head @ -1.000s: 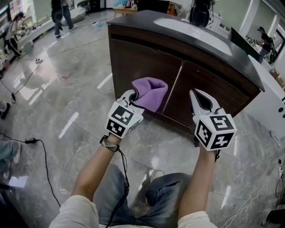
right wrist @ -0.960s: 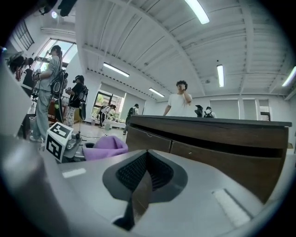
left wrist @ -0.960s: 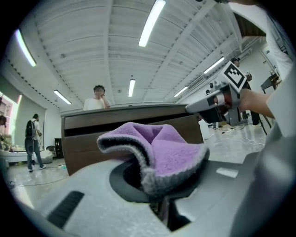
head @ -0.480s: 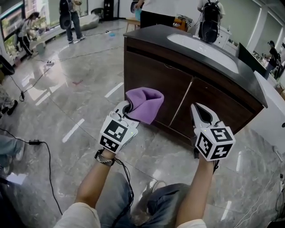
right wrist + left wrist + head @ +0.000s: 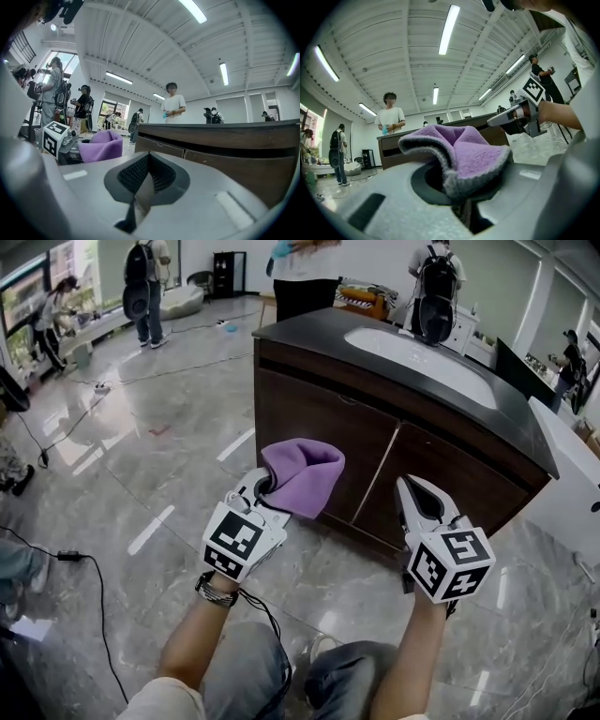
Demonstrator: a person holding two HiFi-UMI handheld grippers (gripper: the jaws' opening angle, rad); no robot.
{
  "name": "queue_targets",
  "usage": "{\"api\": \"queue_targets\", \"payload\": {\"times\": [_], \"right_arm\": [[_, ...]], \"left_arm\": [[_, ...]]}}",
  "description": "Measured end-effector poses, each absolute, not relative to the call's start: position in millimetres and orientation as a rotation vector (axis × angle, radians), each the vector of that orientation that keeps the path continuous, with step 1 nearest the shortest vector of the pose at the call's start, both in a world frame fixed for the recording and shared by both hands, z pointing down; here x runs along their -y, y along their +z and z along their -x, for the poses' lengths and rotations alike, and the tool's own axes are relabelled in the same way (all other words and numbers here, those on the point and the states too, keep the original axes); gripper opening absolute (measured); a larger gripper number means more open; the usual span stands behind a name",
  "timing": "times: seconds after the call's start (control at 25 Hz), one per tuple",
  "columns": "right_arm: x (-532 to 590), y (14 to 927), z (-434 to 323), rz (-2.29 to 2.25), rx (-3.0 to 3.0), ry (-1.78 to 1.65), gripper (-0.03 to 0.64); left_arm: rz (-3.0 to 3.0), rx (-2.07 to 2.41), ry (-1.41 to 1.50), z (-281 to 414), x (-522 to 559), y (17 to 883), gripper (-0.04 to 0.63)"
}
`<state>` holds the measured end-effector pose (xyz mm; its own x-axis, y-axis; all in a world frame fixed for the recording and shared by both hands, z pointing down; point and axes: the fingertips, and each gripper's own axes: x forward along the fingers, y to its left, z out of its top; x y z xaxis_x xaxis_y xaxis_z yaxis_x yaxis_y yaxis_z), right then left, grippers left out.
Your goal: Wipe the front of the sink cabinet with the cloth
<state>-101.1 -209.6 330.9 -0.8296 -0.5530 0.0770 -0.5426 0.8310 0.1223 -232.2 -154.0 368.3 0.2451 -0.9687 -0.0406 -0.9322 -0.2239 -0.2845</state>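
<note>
Currently clamped in left gripper (image 5: pixel 265 486): cloth (image 5: pixel 302 474), jaws closed on its lower fold.

Markings:
- Black-and-white square marker patterns on left cube (image 5: pixel 239 540) and right cube (image 5: pixel 452 563). Only printed marks legible in any view.

Cloth:
- Purple, fleecy pile, with a greyish stitched hem.
- Bunched into a cupped, upright fold above the jaw tips, open side up.
- Held in front of sink cabinet (image 5: pixel 319 432), level with the left door (image 5: pixel 309 442) near the centre seam.
- Apart from the wood as seen in the right gripper view.

Right gripper (image 5: pixel 412 491):
- Jaws together, ribbed pads meeting, nothing between.
- Positioned beside the cloth, in front of the right door (image 5: pixel 441 484).

Cabinet:
- Dark brown wood front, two doors.
- Black countertop (image 5: pixel 300 334) with pale oval basin (image 5: pixel 422 357).
- Standing on glossy grey marble-pattern floor (image 5: pixel 141 456).
</note>
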Motion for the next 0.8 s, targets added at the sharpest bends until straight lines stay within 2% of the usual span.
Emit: {"api": "queue_targets", "payload": {"times": [0.2,0.4,0.8], "right_arm": [[221,330,112,-0.804,2.858,-0.22,0.008],[254,283,121,-0.776,2.894,-0.214,0.008],[276,99,126,-0.665,2.881,-0.238,0.008]], "left_arm": [[2.259,-1.807,-0.195,240,171,361,0.048],[2.293,-1.816,-0.177,247,197,333,0.048],[2.274,-1.881,-0.154,256,213,135,0.046]]}}
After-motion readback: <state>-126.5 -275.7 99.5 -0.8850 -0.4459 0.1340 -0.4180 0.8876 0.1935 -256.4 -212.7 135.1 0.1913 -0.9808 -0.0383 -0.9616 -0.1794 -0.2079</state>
